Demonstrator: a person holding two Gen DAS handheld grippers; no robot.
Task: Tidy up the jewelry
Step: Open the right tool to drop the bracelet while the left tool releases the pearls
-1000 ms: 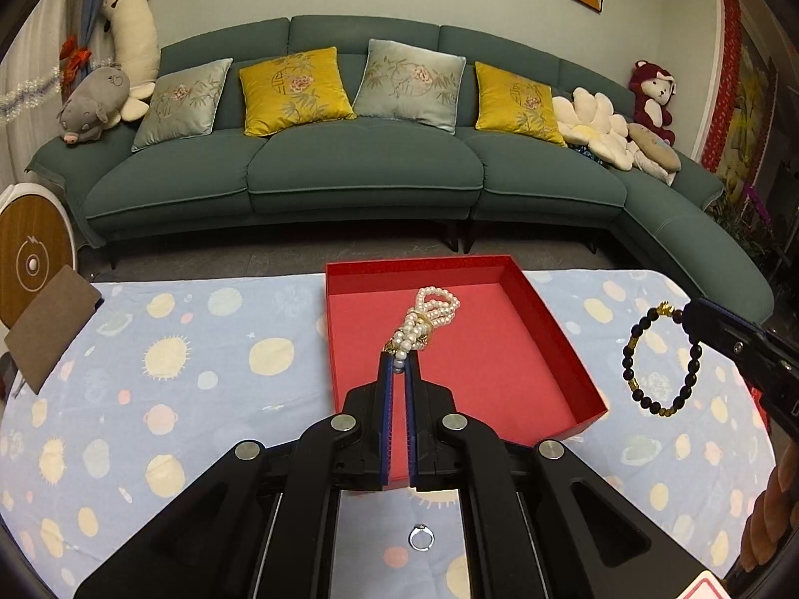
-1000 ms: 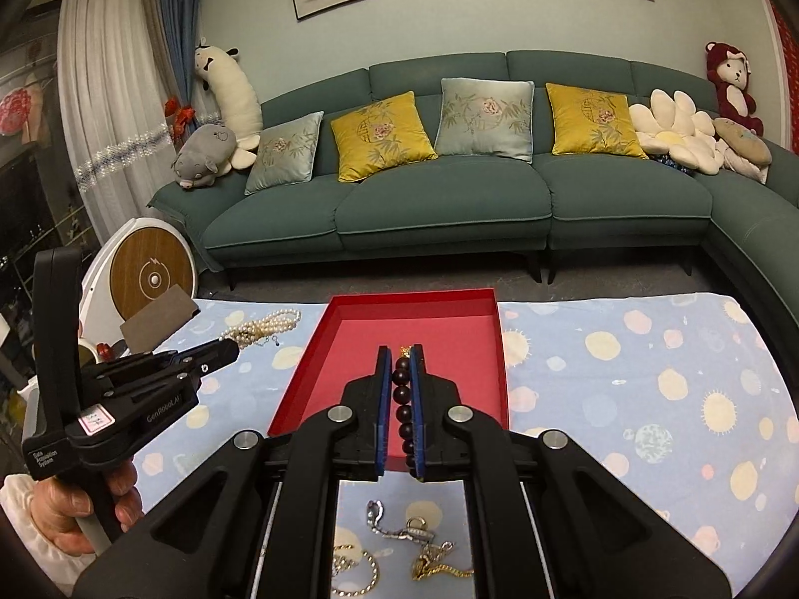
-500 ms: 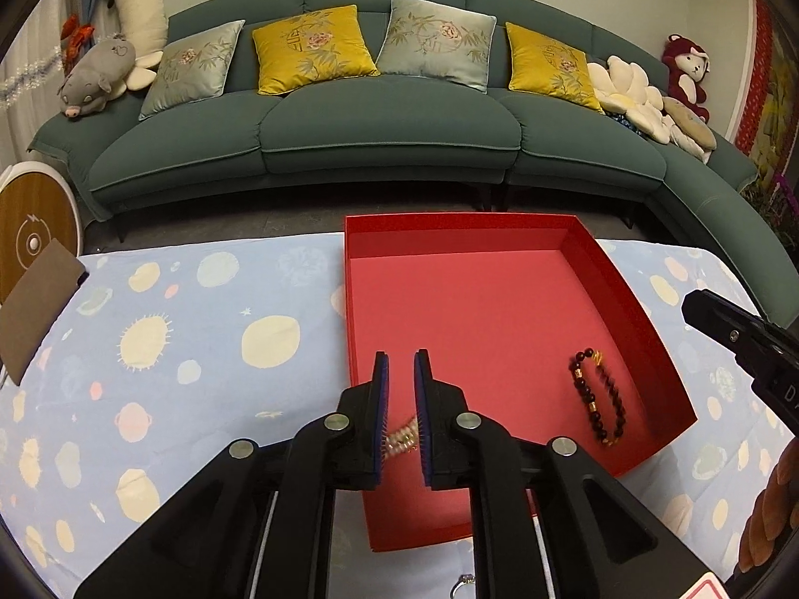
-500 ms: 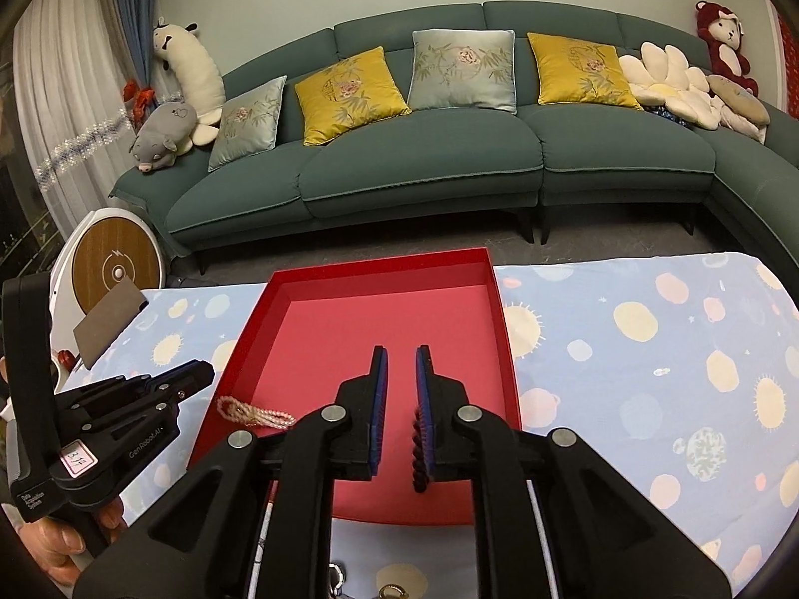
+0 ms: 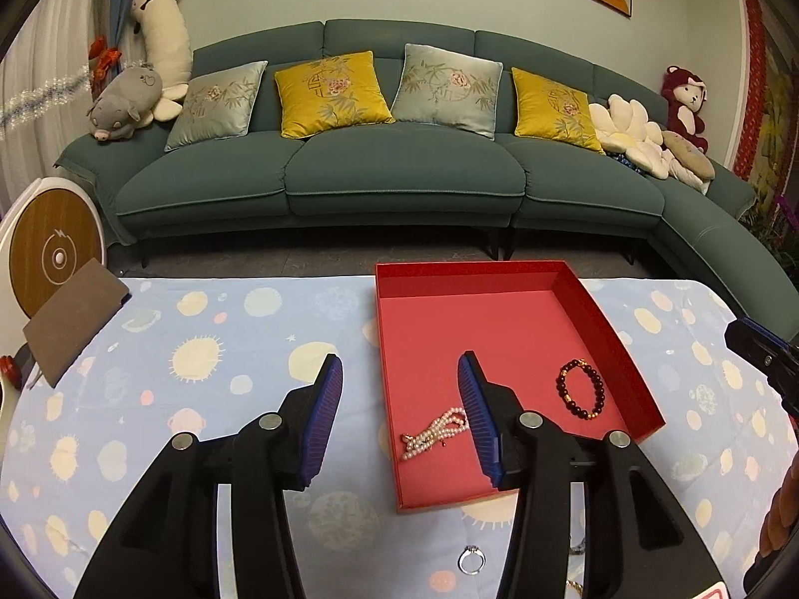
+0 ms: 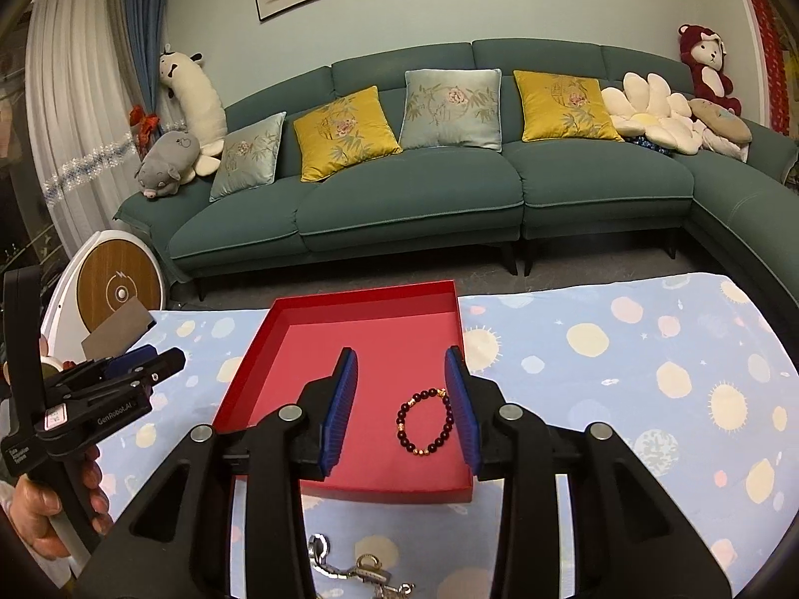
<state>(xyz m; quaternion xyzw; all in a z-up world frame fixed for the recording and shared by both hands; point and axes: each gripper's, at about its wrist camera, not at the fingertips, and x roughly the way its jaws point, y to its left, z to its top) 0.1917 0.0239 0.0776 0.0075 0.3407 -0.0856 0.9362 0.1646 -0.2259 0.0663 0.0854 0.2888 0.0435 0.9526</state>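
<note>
A red tray (image 5: 479, 269) (image 6: 364, 297) sits on the spotted blue cloth. A pearl necklace (image 5: 433, 435) lies in its near left part and a dark bead bracelet (image 5: 581, 389) (image 6: 424, 421) in its near right part. My left gripper (image 5: 399, 412) is open and empty, straddling the tray's left wall above the pearls. My right gripper (image 6: 399, 404) is open and empty, held just above the bracelet. A silver ring (image 5: 471, 560) lies on the cloth in front of the tray. A silver chain piece (image 6: 349, 569) lies near the front edge.
A brown card (image 5: 75, 319) lies at the table's far left corner beside a round wood-faced device (image 5: 55, 254). A green sofa (image 5: 399, 184) with cushions stands behind the table. The left gripper also shows in the right wrist view (image 6: 145, 367).
Both grippers have opened wide and drawn back up from the tray. The pearl necklace and the bead bracelet now lie loose in the tray.
</note>
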